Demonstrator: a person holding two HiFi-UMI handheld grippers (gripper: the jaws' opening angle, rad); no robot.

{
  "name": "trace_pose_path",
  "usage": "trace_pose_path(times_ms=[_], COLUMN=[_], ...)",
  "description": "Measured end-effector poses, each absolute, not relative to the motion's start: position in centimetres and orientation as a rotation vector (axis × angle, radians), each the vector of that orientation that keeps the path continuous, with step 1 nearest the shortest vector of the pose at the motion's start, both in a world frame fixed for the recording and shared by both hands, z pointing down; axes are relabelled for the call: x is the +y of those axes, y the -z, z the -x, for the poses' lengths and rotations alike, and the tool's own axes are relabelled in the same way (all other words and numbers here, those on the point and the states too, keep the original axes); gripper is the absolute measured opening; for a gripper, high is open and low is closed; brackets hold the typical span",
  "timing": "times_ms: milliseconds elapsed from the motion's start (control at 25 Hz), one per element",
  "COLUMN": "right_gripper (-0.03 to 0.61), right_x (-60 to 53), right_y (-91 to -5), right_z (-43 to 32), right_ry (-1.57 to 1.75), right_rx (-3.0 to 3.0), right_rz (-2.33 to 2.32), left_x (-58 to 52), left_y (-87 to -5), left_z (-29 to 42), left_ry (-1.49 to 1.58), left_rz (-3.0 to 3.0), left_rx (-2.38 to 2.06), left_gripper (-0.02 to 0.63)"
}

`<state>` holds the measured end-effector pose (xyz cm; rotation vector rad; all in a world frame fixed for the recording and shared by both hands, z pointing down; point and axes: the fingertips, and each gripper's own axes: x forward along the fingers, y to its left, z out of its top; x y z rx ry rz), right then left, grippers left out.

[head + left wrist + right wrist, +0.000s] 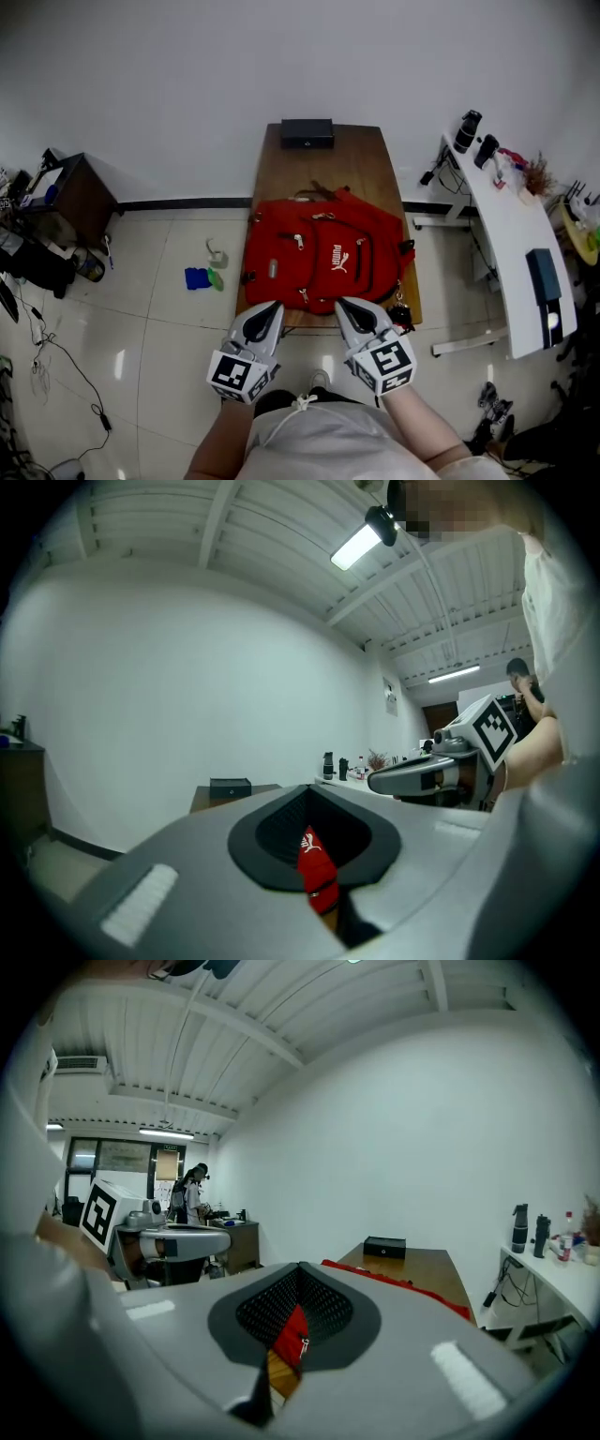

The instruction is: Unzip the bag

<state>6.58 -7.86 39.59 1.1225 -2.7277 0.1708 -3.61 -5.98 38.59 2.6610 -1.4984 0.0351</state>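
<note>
Bag straight ahead of both grippers, zippers untouched

Bag (323, 255) is lying flat on the wooden table (328, 164), red, one only, its carry handle pointing away toward the wall and its bottom edge facing the person. Its long axis seems to be running away from the person along the table, though it is nearly as wide as it is long.

Left gripper (272, 307) and right gripper (345, 305) are hovering side by side at the near edge of the table, tips pointing forward at the bag's bottom edge. Neither looks clearly nearer; how high they are sitting above it I cannot tell. In both gripper views the jaws are meeting at their tips with nothing gripped — only a strip of red bag is showing through the gap behind them.

Count: two grippers, one bag, one table, one black box (307, 132) at the far end. Zipper pulls (298, 239) are showing as several pale spots across the front panels — too small to count surely. My judgement: the task is not yet begun, and either gripper will be needing to open and reach forward to a pull.
</note>
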Motion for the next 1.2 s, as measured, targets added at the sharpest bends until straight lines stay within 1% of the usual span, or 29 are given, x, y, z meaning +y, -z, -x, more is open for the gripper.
trace_pose_path(times_ms=[360, 600, 920, 1080, 1200], right_gripper=[0.006, 0.006, 0.006, 0.063, 0.092], right_x=[-13.8, -15.7, -16.5, -15.8, -15.4], right_y=[-42.9, -47.2, -55.1, -58.4, -60.9], right_z=[-6.0, -4.7, -1.4, -0.2, 0.4], right_ry=[-0.303, -0.447, -0.617, -0.709, -0.738], right_rx=[-2.681, -2.604, -2.454, -2.393, -2.325], right_rz=[-1.081, -1.047, -0.898, -0.806, -0.758], left_x=[-12.5, -14.8, -16.8, -17.6, -17.8], left_y=[-43.0, -46.6, -52.2, -54.7, -56.0], left_z=[4.2, 4.2, 4.6, 4.2, 3.4], left_ry=[-0.161, -0.245, -0.297, -0.368, -0.411], left_rz=[-2.588, -2.561, -2.480, -2.458, -2.461], left_rx=[-1.436, -1.358, -1.267, -1.189, -1.117], left_gripper=[0.006, 0.005, 0.006, 0.005, 0.005])
